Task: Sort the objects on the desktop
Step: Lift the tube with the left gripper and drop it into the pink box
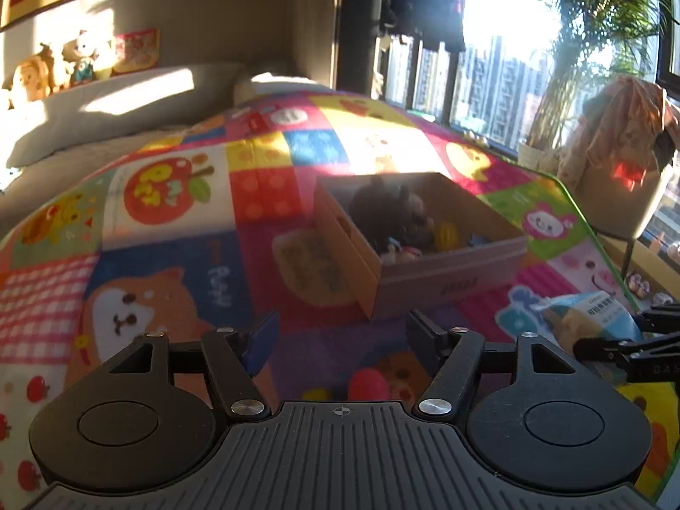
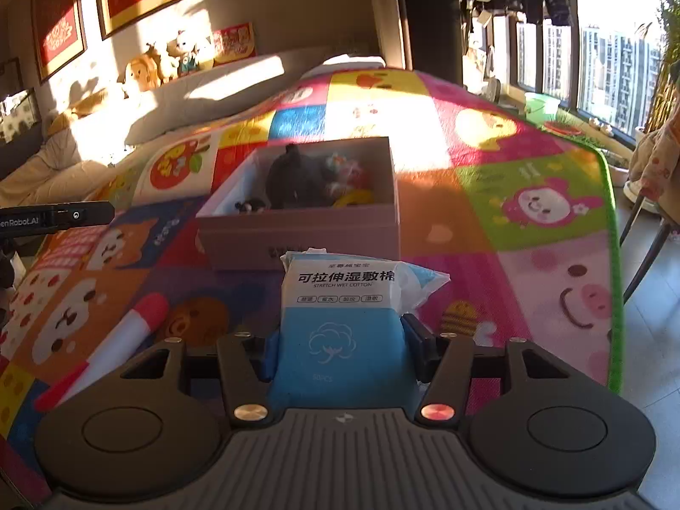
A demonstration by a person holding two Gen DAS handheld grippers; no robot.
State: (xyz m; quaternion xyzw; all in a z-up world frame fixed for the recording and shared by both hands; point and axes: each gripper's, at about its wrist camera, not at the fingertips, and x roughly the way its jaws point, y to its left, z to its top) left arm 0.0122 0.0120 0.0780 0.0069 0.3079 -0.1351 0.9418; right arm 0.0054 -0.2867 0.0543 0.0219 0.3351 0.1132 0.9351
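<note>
Wet-cotton pack gripped, box just ahead

The right gripper [image 2: 340, 352] clamps the blue-and-white wet cotton pack [image 2: 340, 318] near the cardboard box [image 2: 297, 233] on the patchwork mat [image 2: 531, 212]; the left gripper [image 1: 340, 340] is spread, nothing between its jaws.

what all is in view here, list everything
box: 1, cardboard, middle of mat, open top
toys in box: several, one dark plush, one yellow, rest unclear
cotton pack: 1, white and blue, between right gripper's pads
marker: 1, white with red cap, on mat left of pack
mat: 1, multicolour cartoon squares, under everything
plush dolls: a few, tan, ledge by wall
plant: 1, green, by window
left gripper: 1, black, open, empty
right gripper: 1, black, shut on pack
</note>
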